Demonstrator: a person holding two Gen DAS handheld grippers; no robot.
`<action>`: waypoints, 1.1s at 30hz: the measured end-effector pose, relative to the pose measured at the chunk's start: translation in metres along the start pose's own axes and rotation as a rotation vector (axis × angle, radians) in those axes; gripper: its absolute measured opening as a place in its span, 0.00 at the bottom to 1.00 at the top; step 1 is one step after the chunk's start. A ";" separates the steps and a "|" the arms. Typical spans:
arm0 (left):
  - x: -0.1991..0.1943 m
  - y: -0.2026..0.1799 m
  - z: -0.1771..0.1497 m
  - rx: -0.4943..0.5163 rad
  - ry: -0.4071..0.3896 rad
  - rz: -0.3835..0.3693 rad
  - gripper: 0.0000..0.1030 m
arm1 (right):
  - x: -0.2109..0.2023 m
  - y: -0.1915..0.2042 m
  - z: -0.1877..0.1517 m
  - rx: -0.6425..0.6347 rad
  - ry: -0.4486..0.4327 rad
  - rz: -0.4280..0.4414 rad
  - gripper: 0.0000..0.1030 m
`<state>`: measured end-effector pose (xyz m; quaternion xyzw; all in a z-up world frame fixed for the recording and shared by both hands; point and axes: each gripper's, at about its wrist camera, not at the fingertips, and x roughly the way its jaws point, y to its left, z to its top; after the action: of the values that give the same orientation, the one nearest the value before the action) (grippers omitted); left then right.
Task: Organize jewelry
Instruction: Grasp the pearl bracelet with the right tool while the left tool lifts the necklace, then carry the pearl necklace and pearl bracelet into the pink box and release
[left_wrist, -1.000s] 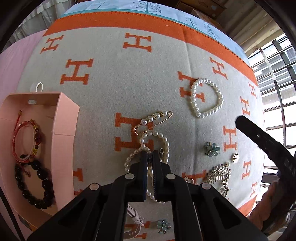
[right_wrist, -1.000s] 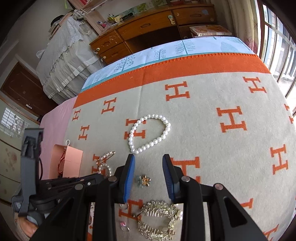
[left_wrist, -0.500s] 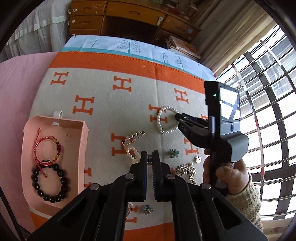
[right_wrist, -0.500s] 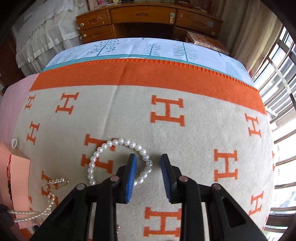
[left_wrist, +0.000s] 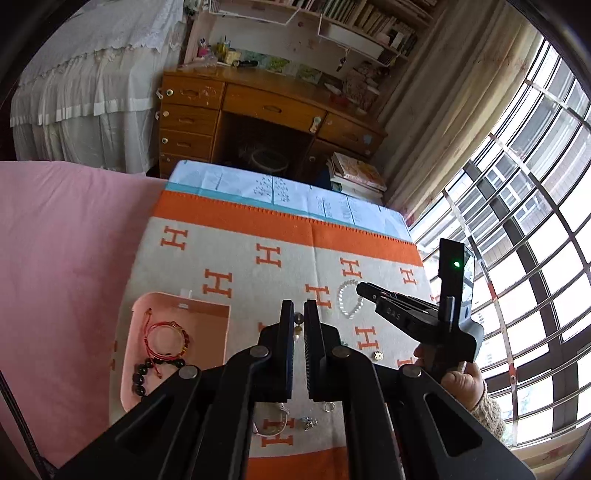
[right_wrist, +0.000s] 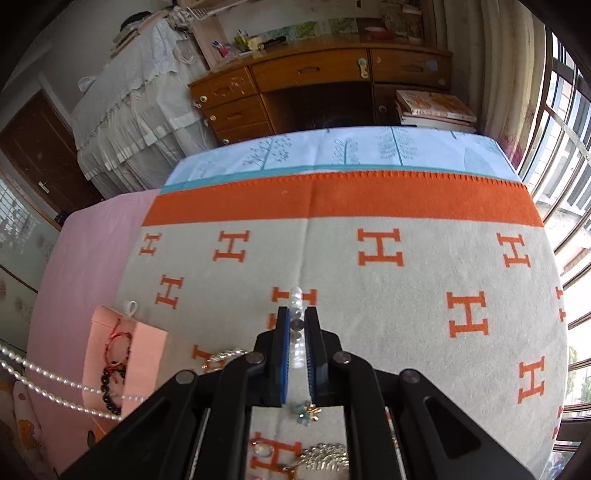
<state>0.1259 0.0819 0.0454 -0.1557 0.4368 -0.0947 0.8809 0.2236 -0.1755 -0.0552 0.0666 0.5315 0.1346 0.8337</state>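
Observation:
My left gripper is shut on a long pearl necklace; a few beads show between its fingers, and the strands hang across the right wrist view's left edge. My right gripper is shut on a white pearl bracelet, whose beads run between its blue pads. In the left wrist view the bracelet hangs at the right gripper's tip. A pink box on the blanket's left holds a red cord bracelet and a dark bead bracelet.
An orange and grey H-pattern blanket covers the bed. On it lie a gold pearl pin, a flower brooch, a leaf brooch and small pieces. A wooden desk stands behind; windows are at the right.
Both grippers have risen well above the blanket. The right gripper has shut on the pearl bracelet and lifted it. The left gripper has lifted the pearl necklace off the blanket.

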 end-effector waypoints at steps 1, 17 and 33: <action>-0.011 0.003 0.002 0.001 -0.022 0.007 0.03 | -0.011 0.008 0.001 -0.014 -0.025 0.018 0.07; -0.048 0.052 -0.001 -0.047 -0.077 0.073 0.03 | -0.070 0.131 -0.009 -0.225 -0.136 0.219 0.07; 0.033 0.093 -0.031 -0.073 0.066 0.149 0.21 | -0.046 0.177 -0.020 -0.303 -0.093 0.214 0.07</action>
<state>0.1236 0.1530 -0.0297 -0.1516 0.4790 -0.0178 0.8644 0.1597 -0.0213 0.0210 0.0024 0.4558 0.2977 0.8388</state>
